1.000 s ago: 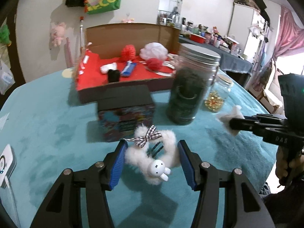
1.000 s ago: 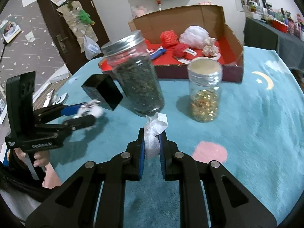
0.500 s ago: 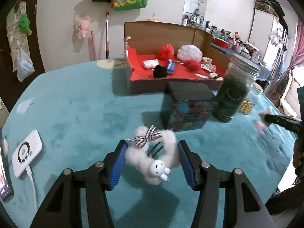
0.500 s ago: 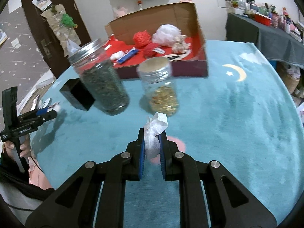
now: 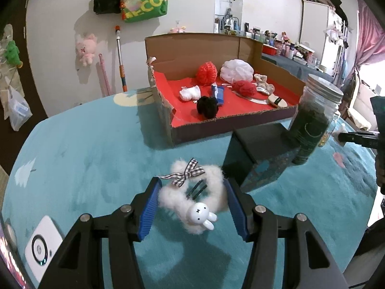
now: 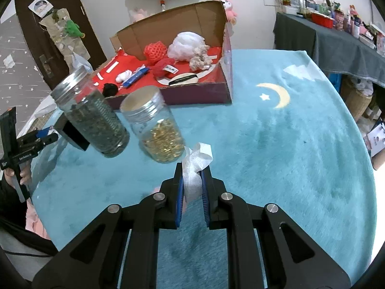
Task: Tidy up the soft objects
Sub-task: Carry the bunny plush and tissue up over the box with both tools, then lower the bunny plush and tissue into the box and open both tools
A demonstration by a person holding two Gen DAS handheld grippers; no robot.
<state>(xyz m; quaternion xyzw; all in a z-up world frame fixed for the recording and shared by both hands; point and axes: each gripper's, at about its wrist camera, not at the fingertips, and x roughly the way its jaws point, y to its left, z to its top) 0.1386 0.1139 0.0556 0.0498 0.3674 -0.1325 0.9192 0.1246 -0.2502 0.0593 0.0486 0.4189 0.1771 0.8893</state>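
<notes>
My left gripper (image 5: 191, 201) is shut on a fluffy white hair tie (image 5: 192, 198) with a checked bow and a small white rabbit charm, held above the teal cloth. My right gripper (image 6: 192, 186) is shut on a white mesh cloth scrap (image 6: 193, 168), also held above the cloth. A cardboard box (image 5: 211, 48) with a red floor stands at the back and holds several soft items: red balls, a white puff, a black pom. The box also shows in the right wrist view (image 6: 199, 91). The left gripper shows at the left edge of the right wrist view (image 6: 45, 138).
A tall jar of dark leaves (image 5: 312, 120) (image 6: 96, 120) and a smaller jar of gold pieces (image 6: 158, 132) stand between the grippers and the box. A dark square tin (image 5: 259, 154) sits right of the hair tie. A white charger puck (image 5: 41, 248) lies at the near left.
Both grippers have swung and moved nearer the box, each keeping its hold. In the left view the box now sits centred and larger; in the right view the jars have slid left and closer.
</notes>
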